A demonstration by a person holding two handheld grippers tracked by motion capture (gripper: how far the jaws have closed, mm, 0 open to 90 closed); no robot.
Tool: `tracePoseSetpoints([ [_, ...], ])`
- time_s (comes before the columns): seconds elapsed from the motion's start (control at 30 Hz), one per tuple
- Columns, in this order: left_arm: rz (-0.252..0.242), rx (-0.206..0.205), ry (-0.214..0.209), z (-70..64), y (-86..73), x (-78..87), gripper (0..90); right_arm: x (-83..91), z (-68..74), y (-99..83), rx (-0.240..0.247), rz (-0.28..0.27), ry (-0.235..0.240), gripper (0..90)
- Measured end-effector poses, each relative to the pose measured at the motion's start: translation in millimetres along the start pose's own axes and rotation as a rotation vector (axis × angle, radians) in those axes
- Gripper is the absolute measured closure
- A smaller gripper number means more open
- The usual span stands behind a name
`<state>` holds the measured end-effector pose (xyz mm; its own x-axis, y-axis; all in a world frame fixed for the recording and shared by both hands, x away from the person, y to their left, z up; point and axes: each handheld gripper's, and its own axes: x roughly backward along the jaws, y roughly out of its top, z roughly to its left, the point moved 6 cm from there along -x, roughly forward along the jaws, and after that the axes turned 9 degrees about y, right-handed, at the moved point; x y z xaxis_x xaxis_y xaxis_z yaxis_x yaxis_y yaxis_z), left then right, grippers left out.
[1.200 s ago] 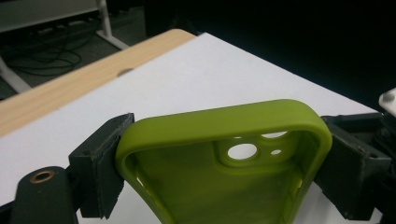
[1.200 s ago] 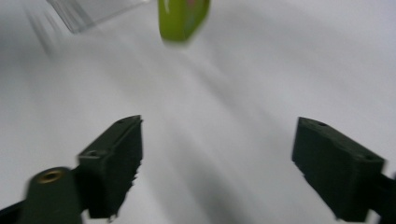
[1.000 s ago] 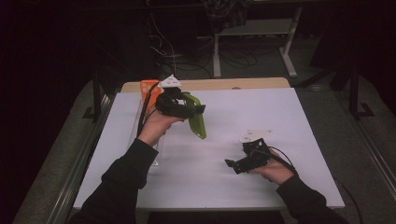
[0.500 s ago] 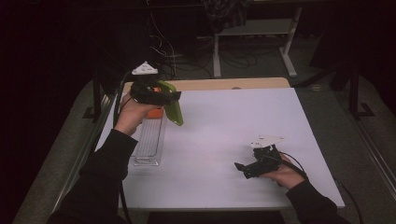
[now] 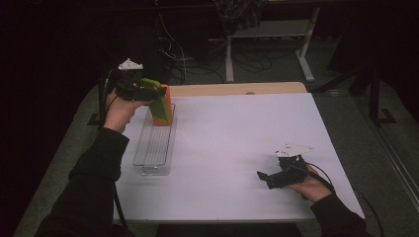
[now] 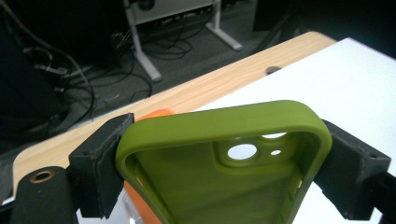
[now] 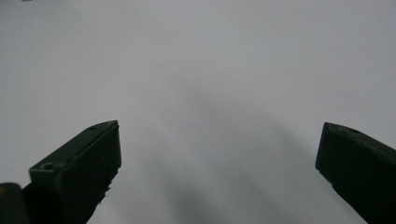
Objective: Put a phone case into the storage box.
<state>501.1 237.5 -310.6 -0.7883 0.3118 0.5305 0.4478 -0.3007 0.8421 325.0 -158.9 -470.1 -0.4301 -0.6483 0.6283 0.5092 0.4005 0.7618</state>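
Left gripper [image 5: 157, 94] clamped on a green phone case [image 5: 161, 104], jaws pressing its two long sides, raised above the far end of a clear rack [image 5: 154, 148] beside an orange case [image 5: 168, 90]. Left forearm stretched forward along the table's [image 5: 237, 128] left edge. Right gripper [image 5: 267, 177] resting low near the front right corner, jaws spread wide, holding nothing.
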Motion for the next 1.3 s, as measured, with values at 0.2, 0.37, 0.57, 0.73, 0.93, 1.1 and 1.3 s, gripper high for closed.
tracePoseSetpoints([
  [0.2, 0.072, 0.031, 0.041, 10.9, -11.6, -25.1, 13.6, 1.2, -0.9, 0.2, 0.005, -0.009, 0.004, 0.0],
  [0.37, 0.138, 0.018, 0.085, 14.6, -24.2, -45.9, 13.5, 1.3, -0.4, 0.6, 0.011, -0.01, 0.008, 0.0],
  [0.57, 0.2, 0.025, 0.12, 17.7, -38.1, -65.4, 13.4, 2.9, -0.2, 0.4, 0.009, -0.009, 0.011, 0.0],
  [0.73, 0.207, 0.037, 0.151, 17.6, -45.6, -77.7, 13.1, 2.3, -0.1, 1.6, 0.013, -0.015, 0.016, 0.0],
  [0.93, 0.199, 0.068, 0.166, 19.3, -49.4, -86.1, 12.3, 2.6, -0.2, 2.1, 0.018, -0.018, 0.019, 0.0],
  [1.1, 0.196, 0.063, 0.162, 20.2, -50.0, -88.0, 5.8, 2.4, 0.5, 2.2, 0.018, -0.02, 0.022, 0.0],
  [1.3, 0.185, 0.077, 0.135, 20.4, -47.9, -80.5, 2.5, 2.9, 1.0, 2.4, 0.009, -0.02, 0.025, 0.0],
])
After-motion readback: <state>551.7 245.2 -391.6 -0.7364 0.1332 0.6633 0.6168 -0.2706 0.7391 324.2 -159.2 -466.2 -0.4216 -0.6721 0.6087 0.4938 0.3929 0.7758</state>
